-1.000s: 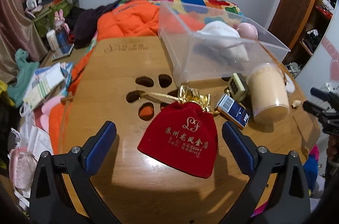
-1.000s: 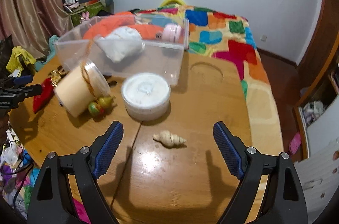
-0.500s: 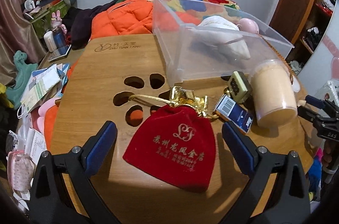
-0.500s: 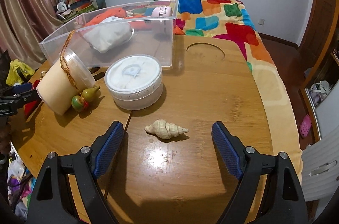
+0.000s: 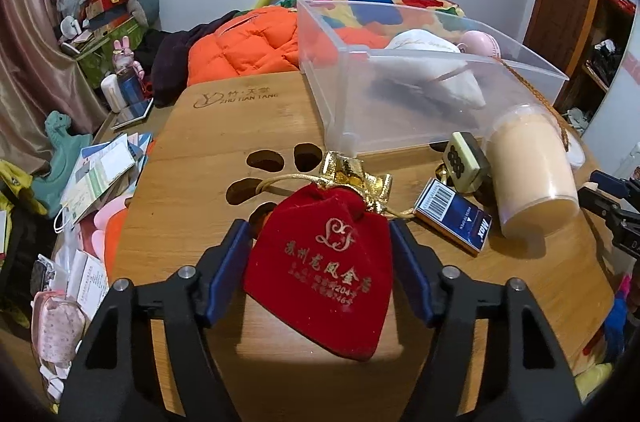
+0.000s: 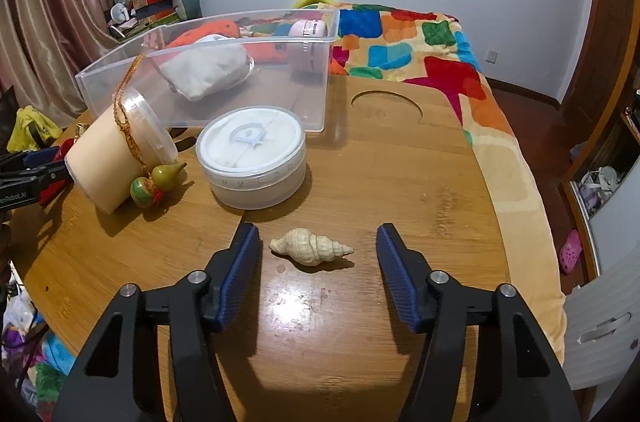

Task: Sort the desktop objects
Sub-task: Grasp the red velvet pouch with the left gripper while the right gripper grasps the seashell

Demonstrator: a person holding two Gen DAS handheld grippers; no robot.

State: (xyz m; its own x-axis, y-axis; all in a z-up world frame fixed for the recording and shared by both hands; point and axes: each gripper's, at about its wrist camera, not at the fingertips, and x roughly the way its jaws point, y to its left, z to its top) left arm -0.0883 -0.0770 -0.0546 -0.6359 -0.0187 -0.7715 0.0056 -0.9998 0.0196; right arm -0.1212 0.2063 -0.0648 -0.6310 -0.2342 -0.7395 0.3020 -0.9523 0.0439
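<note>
**Both tongs closing in on pouch and shell**

Narrower now than a second ago, both pairs of tongs are drawing together over the desk (image 6: pixel 400 158), and each has its target lined up.

On the left side, the left tongs (image 5: pixel 320 262) are closing around the red pouch (image 5: pixel 324 270). The pouch lies flat on the wood with its gold drawstring neck pointing away from the camera, and the blue pads sit right at its two edges; whether they are pressing yet is hard to call. Just beyond it lie a blue box (image 5: pixel 454 218) with a barcode, a mahjong tile (image 5: pixel 466 160) and a cream jar (image 5: pixel 528 170) tipped on its side. Behind them stands the clear bin (image 5: pixel 432 78), a white cloth bundle (image 5: pixel 436 70) inside it.

Over on the right, the right tongs (image 6: pixel 318 254) are closing too, with the seashell (image 6: pixel 310 247) lying between the pads. Gaps show on both sides, wider at the pointed end, so it is not pinched. A round white tub (image 6: pixel 252 158) sits just beyond the shell, near the bin's front wall. Two small gourd charms (image 6: pixel 156 182) on a gold cord rest against the cream jar.
</note>
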